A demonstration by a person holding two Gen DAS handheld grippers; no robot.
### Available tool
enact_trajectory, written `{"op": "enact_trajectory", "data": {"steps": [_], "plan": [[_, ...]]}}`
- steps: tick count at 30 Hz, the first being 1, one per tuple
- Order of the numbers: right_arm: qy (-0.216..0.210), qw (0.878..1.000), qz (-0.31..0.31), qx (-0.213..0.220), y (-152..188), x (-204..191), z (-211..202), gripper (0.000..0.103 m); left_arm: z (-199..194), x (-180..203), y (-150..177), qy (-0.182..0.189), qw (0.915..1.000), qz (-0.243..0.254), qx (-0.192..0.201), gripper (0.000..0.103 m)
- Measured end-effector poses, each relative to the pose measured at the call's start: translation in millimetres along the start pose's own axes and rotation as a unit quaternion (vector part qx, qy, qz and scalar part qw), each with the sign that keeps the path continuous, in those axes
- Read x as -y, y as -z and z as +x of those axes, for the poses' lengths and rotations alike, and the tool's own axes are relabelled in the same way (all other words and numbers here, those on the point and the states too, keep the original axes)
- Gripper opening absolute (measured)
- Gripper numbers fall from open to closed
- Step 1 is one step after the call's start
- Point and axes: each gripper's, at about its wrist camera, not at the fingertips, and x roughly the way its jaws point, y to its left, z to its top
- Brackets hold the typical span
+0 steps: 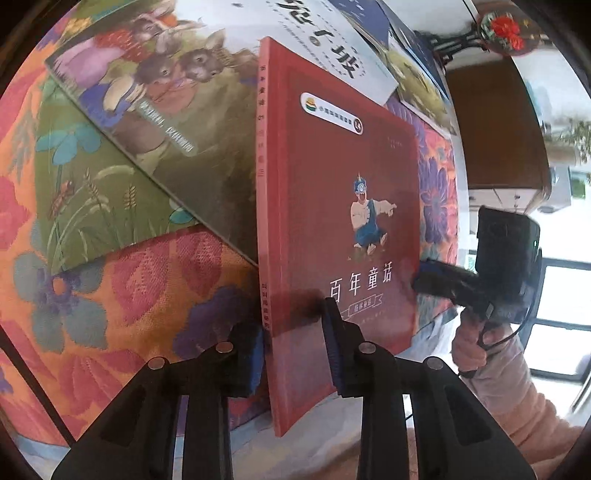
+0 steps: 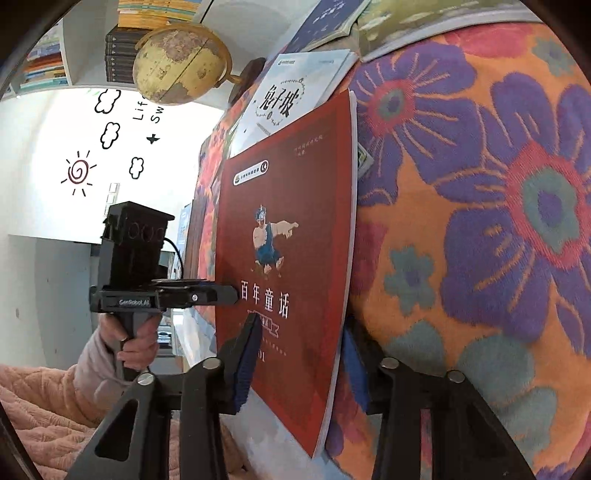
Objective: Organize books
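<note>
A red storybook (image 1: 332, 166) with a cartoon figure on its cover is lifted at a tilt over the floral cloth (image 1: 110, 295). My left gripper (image 1: 295, 350) is shut on its spine edge, one blue pad on the cover and one behind. In the right wrist view the same red storybook (image 2: 314, 258) sits between the pads of my right gripper (image 2: 301, 365), which is shut on its open-page edge. Each gripper shows in the other's view: the right gripper (image 1: 419, 280) at the book's right side, the left gripper (image 2: 234, 293) at its left side.
A green picture book with mice (image 1: 147, 122), a white book with black characters (image 1: 325, 44) (image 2: 284, 99) and a dark blue book (image 2: 328, 22) lie overlapped on the cloth behind. A globe (image 2: 181, 62) and bookshelves (image 2: 44, 62) stand beyond. Hands in pink sleeves (image 2: 136, 343) hold the grippers.
</note>
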Motion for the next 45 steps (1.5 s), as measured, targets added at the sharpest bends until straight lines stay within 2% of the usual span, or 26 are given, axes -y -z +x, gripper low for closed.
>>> {"op": "enact_trajectory", "data": {"steps": [1, 3, 4, 8, 11, 14, 16, 20, 22, 27, 34, 40, 45], "plan": [[0.008, 1.0, 0.003, 0.001, -0.6, 3.8, 0.0, 0.014, -0.3, -1.4, 1.1, 0.001, 1.0, -0.002, 0.001, 0.029], [-0.005, 1.0, 0.02, 0.006, -1.8, 10.2, 0.9, 0.011, -1.9, -5.0, 3.2, 0.006, 0.9999, -0.008, 0.005, 0.029], [0.004, 1.0, 0.021, 0.006, -2.2, 7.9, 1.3, 0.011, -2.2, -5.0, 4.4, 0.005, 0.9999, -0.009, 0.007, 0.029], [0.069, 0.998, 0.004, 0.004, -4.2, -11.8, 3.5, 0.012, -2.0, -2.4, 7.0, -0.003, 0.9999, -0.004, 0.015, 0.028], [0.101, 0.995, -0.002, 0.005, -4.4, -21.3, 4.8, 0.015, -1.1, -3.0, 6.1, -0.001, 0.9998, -0.01, 0.017, 0.028], [0.164, 0.986, -0.038, 0.003, -4.9, -40.9, 9.6, 0.018, -1.2, 2.0, 7.3, -0.019, 0.9995, -0.006, 0.023, 0.029], [0.186, 0.982, -0.038, 0.008, -3.4, -46.4, 11.0, 0.019, -1.3, 7.5, 9.6, -0.035, 0.9989, 0.007, 0.032, 0.029], [0.193, 0.981, -0.026, 0.014, -1.9, -51.2, 7.2, 0.019, 1.1, 24.4, 15.8, -0.073, 0.9957, 0.033, 0.047, 0.029], [0.205, 0.978, -0.044, 0.013, 2.0, -61.9, 5.8, 0.018, 1.5, 34.9, 20.7, -0.097, 0.9928, 0.051, 0.047, 0.028], [0.211, 0.974, -0.077, 0.014, 16.6, -88.7, -0.8, 0.018, -2.3, 38.7, 38.9, -0.089, 0.9935, 0.059, 0.039, 0.028], [0.208, 0.973, -0.099, 0.009, 30.7, -110.7, -1.6, 0.018, -29.5, 41.3, 60.8, -0.07, 0.9923, 0.062, 0.082, 0.025], [0.21, 0.97, -0.122, 0.006, 34.5, -127.9, 5.5, 0.017, -43.4, 48.6, 58.9, -0.088, 0.9891, 0.075, 0.092, 0.025], [0.202, 0.97, -0.131, 0.019, 38.1, -140.3, 3.9, 0.017, -56.3, 48.5, 63.7, -0.09, 0.9869, 0.09, 0.099, 0.025]]}}
